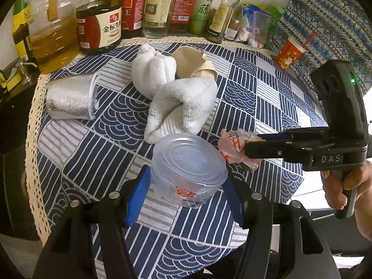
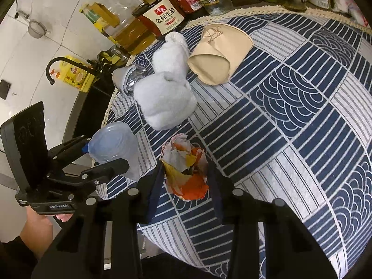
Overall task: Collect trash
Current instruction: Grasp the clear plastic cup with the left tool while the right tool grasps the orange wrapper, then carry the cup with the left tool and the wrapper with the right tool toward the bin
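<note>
**Visitor:** What is on the table right now?

**Onlooker:** A blue and white patterned tablecloth covers it. A person holds 2 grippers over the near edge, each already clamped on a piece of trash. The left gripper has its blue pads pressed against the sides of a clear plastic tub, which is upside down with its base facing up. The right gripper is pinched almost shut on a crumpled paper wrapper, orange, yellow and white.

**Visitor:** Why 2 at once?

**Onlooker:** I judge it saves a trip: the tub and wrapper sit just beside each other, so each hand takes 1. The wrapper is soft, so the jaws squeeze it narrow; the tub is stiff, so the jaws stop wider.

**Visitor:** Is more trash left?

**Onlooker:** Further back lie a squashed tan paper cup on its side and a silver foil pouch. A white towel is bunched between them, touching the cup. A row of sauce bottles lines the far edge, clearly stored there, not trash. I see no bin in either view.
</note>
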Action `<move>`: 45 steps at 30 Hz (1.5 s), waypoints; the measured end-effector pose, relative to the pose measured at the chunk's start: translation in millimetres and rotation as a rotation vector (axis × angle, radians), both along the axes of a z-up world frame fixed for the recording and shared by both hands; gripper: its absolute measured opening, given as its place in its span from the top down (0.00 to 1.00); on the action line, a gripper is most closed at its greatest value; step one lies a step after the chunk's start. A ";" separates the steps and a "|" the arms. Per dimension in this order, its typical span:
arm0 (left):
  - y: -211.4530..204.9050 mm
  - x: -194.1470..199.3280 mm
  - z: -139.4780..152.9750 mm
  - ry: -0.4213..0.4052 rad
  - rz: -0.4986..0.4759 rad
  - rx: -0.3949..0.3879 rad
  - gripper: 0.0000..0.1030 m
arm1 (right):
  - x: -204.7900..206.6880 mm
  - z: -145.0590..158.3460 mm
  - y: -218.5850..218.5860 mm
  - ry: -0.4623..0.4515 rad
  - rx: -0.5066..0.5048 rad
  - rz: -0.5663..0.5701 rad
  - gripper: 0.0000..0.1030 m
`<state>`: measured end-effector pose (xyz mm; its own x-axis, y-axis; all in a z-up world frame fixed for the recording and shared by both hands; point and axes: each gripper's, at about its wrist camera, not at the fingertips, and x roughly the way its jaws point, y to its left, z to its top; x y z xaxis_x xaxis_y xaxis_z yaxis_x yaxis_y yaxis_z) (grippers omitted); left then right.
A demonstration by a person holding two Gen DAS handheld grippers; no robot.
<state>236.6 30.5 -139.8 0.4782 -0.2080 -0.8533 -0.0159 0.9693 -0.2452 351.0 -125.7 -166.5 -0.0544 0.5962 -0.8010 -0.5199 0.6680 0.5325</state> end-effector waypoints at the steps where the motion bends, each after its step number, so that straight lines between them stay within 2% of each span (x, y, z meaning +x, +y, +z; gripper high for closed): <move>1: 0.1 -2.7 1.2 -0.004 0.000 0.000 0.43 | -2.9 2.9 -0.6 -0.009 -0.003 -0.002 0.63; 14: 4.3 -47.2 11.7 -0.030 0.011 -0.011 0.43 | -50.4 28.3 -2.7 -0.054 -0.008 -0.015 0.63; 30: 11.2 -127.9 8.9 -0.025 0.038 -0.013 0.43 | -144.8 30.3 10.7 -0.051 0.000 0.039 0.63; 45: 12.2 -196.4 -29.3 0.049 0.071 -0.049 0.43 | -213.2 3.5 23.6 -0.001 -0.023 0.083 0.63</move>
